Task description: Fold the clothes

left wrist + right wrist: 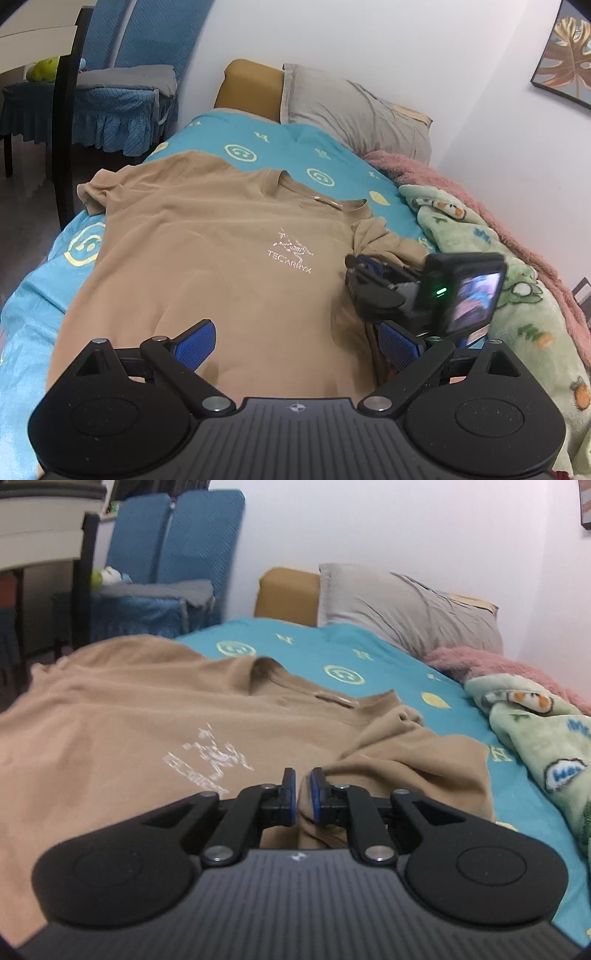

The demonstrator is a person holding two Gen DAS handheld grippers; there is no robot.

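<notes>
A tan T-shirt (pixel 207 251) of soft, matte cotton lies face up across a bed, its ribbed round neckline toward the far end and a white, cracked printed logo (pixel 291 251) on the chest. The cloth is mostly flat with gentle ripples. Its left short sleeve sits near the bed's left edge; its right sleeve is bunched into thick folds.

The left gripper (pixel 295 343), black moulded plastic with blue, finely ridged rubber pads (pixel 197 345), hovers over the shirt's lower body with its fingers spread wide apart and only cloth showing between them.

The right gripper (pixel 300 794), of the same build, has its fingers drawn close together and pinches a raised fold of the shirt near the right sleeve. Seen from the left, it carries a small boxy camera with a lit screen.

Under the shirt is a smooth turquoise sheet (pixel 288 144) printed with pale yellow smiley circles. A crumpled grey pillow (pixel 354 114) and a mustard cushion (pixel 251 88) lie at the far end. Along the right, by the white wall, are a fluffy pink blanket (pixel 443 177) and a plush green blanket (pixel 517 295) with cartoon prints. Far left stand chairs in quilted blue covers (pixel 122 107).
</notes>
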